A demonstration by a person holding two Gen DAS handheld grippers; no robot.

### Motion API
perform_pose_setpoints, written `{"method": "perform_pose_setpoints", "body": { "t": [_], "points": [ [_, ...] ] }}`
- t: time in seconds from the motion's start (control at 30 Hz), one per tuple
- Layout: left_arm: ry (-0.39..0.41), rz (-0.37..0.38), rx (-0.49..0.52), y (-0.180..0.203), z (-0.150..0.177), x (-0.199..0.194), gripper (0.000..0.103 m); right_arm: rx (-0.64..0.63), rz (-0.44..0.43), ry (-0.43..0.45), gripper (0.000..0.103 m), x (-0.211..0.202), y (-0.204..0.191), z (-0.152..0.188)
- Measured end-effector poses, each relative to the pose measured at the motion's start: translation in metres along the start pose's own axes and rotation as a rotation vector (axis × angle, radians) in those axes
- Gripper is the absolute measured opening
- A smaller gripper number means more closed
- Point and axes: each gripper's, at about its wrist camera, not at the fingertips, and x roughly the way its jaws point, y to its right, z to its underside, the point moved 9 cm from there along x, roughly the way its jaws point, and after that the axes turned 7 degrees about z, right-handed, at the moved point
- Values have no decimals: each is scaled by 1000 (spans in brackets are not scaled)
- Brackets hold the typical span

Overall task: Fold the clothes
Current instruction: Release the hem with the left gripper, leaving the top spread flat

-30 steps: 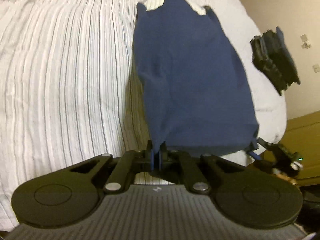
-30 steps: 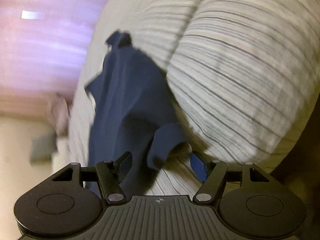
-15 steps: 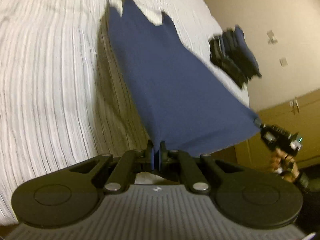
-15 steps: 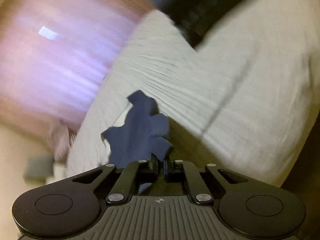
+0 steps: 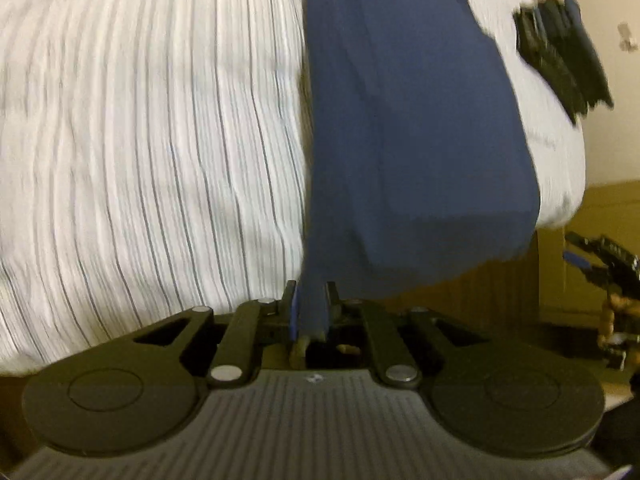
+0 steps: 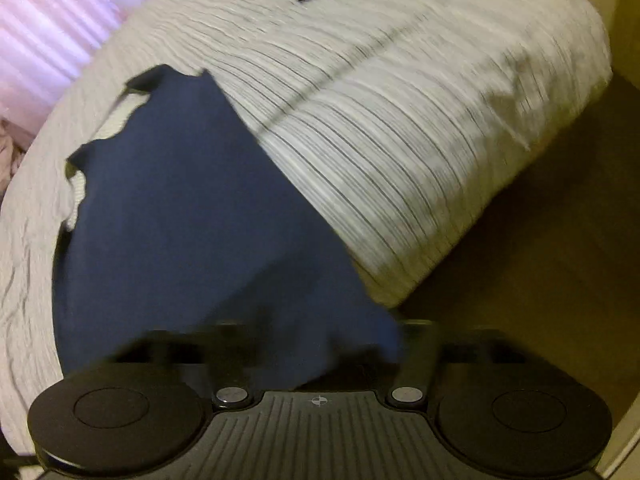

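The dark blue shirt [image 5: 420,128] lies long and flat on the striped bed cover [image 5: 140,140]. One end hangs at the near edge of the bed, and the neck end [image 6: 132,120] lies far up the bed, toward its middle. So the long way of the shirt runs straight away from both grippers. The left gripper [image 5: 310,312] is pinched tight on the near left corner of the shirt, right at the bed's near edge. The right gripper [image 5: 588,264] is off past the shirt's near right corner, out beyond the edge of the bed; in the left wrist view its fingers look spread with nothing between them. In its own view, blue cloth covers the fingers, so that view does not settle it. Both grippers sit at the same end of the shirt, one at each near corner, and the left one is the one that has hold. Any fold from here would go along the long way, near end up toward the neck end. A dark pile of clothes [image 5: 560,48] sits by the far right corner of the bed.
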Motion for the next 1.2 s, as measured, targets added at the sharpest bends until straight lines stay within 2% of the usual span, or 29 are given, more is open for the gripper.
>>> {"method": "perform_pose_setpoints", "body": {
  "t": [0.03,0.1,0.3,0.47,0.6,0.7,0.83,0.97,1.0,1.1,1.13,1.2],
  "points": [
    [29,7,12,1,-11,-2,21,-15,-9,11,67,-1,-9,-4],
    [77,20,53,4,-34,-7,29,-44,-28,33,67,-3,-26,-11],
    [146,15,189,14,-99,-4,33,-121,-86,69,67,-5,-81,-25],
    [145,-78,394,30,-144,8,34,-246,-155,18,67,6,-129,-1],
    [112,-135,536,43,-180,27,39,-359,-229,-98,67,31,-160,44],
    [84,-173,637,53,-207,41,41,-438,-263,-147,67,41,-177,78],
    [37,-198,693,51,-244,69,43,-444,-300,-183,67,44,-199,116],
    [-18,-244,839,44,-270,104,43,-469,-289,-155,67,44,-229,144],
    [-41,-244,859,39,-276,112,42,-459,-274,-140,67,46,-236,150],
    [-130,-280,907,12,-286,125,21,-376,-208,-104,67,52,-249,166],
    [-147,-294,928,2,-287,125,21,-341,-189,-96,67,54,-252,171],
    [-150,-262,929,-11,-291,116,21,-269,-159,-89,67,58,-256,181]
  ]
}}
